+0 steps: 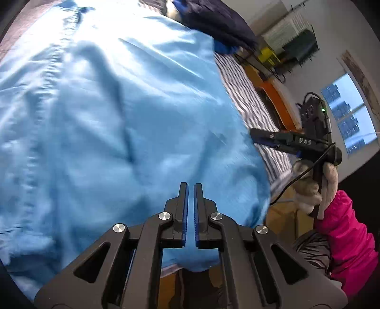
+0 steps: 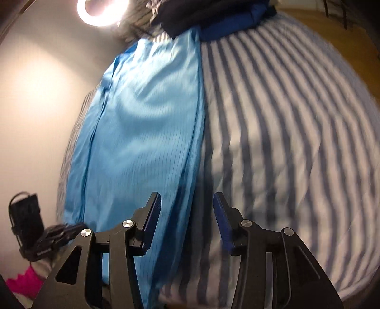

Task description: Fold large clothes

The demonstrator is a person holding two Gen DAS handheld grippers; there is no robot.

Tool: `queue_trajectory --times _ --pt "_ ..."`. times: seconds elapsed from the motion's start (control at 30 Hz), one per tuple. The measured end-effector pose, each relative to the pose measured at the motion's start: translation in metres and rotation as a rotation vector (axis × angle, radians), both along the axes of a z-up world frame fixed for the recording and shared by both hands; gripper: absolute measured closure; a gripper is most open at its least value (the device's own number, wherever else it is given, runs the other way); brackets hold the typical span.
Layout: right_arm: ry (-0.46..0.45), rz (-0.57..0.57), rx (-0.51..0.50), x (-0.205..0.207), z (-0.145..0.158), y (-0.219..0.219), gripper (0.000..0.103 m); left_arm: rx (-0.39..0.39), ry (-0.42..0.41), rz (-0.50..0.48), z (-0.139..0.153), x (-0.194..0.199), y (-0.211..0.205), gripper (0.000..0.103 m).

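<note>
Light-blue garment lies flat on striped bedsheet.

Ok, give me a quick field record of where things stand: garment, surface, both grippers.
garment: light blue garment lying lengthwise on the bed
surface: striped bedcover
pile: dark clothes at the far end
left gripper: shut, nothing between the pads, above the garment
right gripper: open, empty, over the garment's right edge
</note>
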State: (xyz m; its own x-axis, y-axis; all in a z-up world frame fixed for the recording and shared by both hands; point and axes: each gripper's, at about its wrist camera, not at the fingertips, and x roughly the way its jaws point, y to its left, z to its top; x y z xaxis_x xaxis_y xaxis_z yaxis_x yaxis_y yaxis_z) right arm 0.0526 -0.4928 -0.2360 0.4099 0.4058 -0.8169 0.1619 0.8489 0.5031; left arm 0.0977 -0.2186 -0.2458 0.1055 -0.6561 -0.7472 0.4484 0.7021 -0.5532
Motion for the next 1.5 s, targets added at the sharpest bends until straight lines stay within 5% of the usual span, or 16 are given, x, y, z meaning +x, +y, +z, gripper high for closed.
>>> queue_trajectory --times 0.1,0.17,0.2,0.23,0.57,1.0,1.23,1.5 --pt "0.023 0.014 -0.005 0.0 -0.007 0.01 0.059 0.019 -0.028 -0.038 -0.007 -0.003 -0.029 0.103" --pt "0.019 0.027 -0.007 0.002 -0.007 0.017 0.075 0.056 -0.022 -0.045 -0.019 -0.003 -0.044 0.103" --pt "0.021 0.03 -0.005 0.004 -0.006 0.019 0.094 0.066 0.001 -0.053 -0.029 -0.001 -0.051 0.103" --pt "0.021 0.028 -0.012 0.004 -0.004 0.021 0.097 0.073 -0.002 -0.055 -0.033 -0.002 -0.053 0.103" --pt "-0.013 0.026 -0.088 0.006 0.01 0.032 0.101 0.045 -0.106 0.011 0.01 0.008 -0.041 0.103" --pt "-0.014 0.009 -0.115 0.005 0.015 0.035 0.101 0.035 0.028 0.074 -0.042 0.083 -0.098 0.103" --pt "-0.051 0.039 -0.208 0.015 0.036 0.059 0.102 -0.023 -0.017 0.121 0.003 0.07 -0.055 0.103" --pt "-0.169 0.144 -0.422 0.029 0.075 0.116 0.102 -0.094 -0.075 0.233 0.051 0.032 0.052 0.103"
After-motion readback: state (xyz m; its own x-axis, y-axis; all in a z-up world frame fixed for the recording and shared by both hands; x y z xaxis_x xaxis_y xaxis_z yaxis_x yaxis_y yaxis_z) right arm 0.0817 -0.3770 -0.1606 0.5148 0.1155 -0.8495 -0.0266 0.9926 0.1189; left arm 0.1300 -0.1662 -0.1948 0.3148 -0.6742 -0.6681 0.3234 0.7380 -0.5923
